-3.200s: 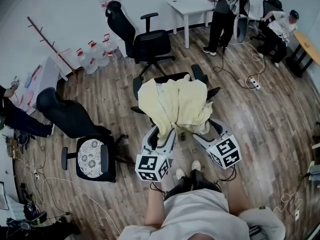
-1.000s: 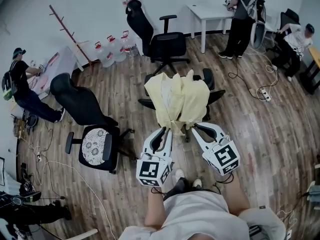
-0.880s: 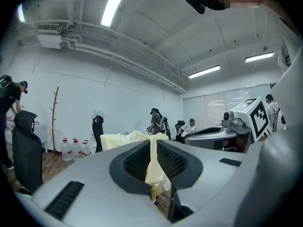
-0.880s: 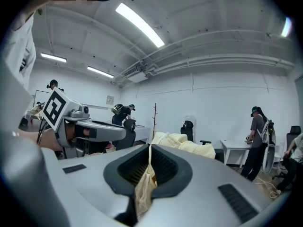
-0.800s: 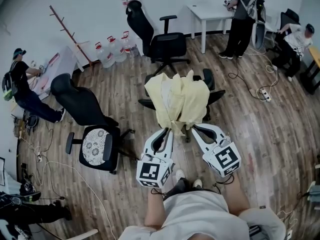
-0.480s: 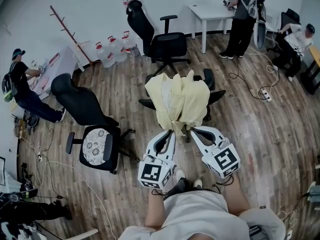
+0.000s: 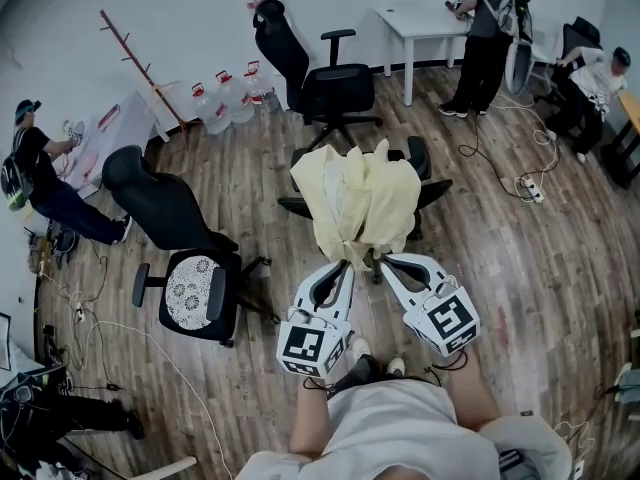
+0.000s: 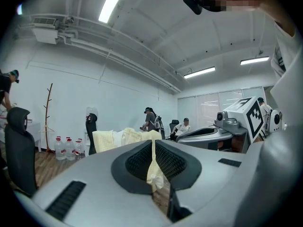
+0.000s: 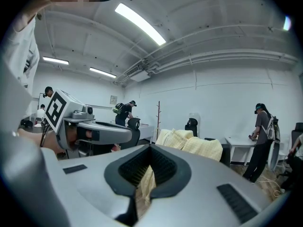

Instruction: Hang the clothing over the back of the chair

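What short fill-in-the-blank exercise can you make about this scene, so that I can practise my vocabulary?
1. The clothing draped over the chair is pale ___.
2. The left gripper and the right gripper are both shut on the ___.
3. The floor is laid with ___ planks.

Missing words: yellow; clothing; wooden.

Pale yellow clothing (image 7: pixel 355 198), black chair (image 7: pixel 418 155), brown floor (image 7: pixel 540 258)
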`<state>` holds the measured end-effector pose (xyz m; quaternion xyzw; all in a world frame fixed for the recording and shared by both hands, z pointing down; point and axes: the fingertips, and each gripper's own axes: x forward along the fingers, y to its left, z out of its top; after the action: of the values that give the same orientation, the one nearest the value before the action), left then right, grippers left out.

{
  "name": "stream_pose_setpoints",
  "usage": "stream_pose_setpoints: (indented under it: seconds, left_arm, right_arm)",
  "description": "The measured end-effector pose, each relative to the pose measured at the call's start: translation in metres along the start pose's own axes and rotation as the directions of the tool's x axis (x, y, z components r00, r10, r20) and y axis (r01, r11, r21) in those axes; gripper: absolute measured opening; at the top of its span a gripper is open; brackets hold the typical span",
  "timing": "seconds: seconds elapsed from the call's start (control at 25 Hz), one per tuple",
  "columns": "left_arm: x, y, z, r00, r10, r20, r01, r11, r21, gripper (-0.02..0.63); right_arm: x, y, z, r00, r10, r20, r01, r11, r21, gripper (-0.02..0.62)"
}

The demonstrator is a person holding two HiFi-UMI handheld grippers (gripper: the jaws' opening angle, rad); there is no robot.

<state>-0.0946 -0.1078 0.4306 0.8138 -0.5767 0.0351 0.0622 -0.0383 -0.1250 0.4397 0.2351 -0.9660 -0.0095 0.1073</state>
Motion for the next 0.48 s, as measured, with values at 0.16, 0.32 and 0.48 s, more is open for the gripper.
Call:
stream_pose_setpoints:
  seconds: [0.16,0.32,0.48]
  left_arm:
    - [-0.0005,-0.001,-0.0002,1.0,-0.004,-0.002,0.004,1.0,0.001,0.038]
    - [0.0002,-0.002,-0.0003,1.0,-0.01,-0.003,0.01,1.0,0.001,0.038]
    - [0.0005,-0.0022,-0.0005,1.0,-0.015,-0.006,0.015,1.0,0.001,0.038]
  right_arm:
    - [-0.0004,0.0015,-0.0002,1.0,0.002,-0.005,-0.002,1.0,0.0,0.021]
    - [-0.0003,0.0012,-0.0001,1.0,0.002,-0.006,-0.002,1.0,-0.002,0.021]
    - [0.0002,0.0013,-0.0002,1.0,0.003,-0.01,-0.003,1.0,-0.002,0.021]
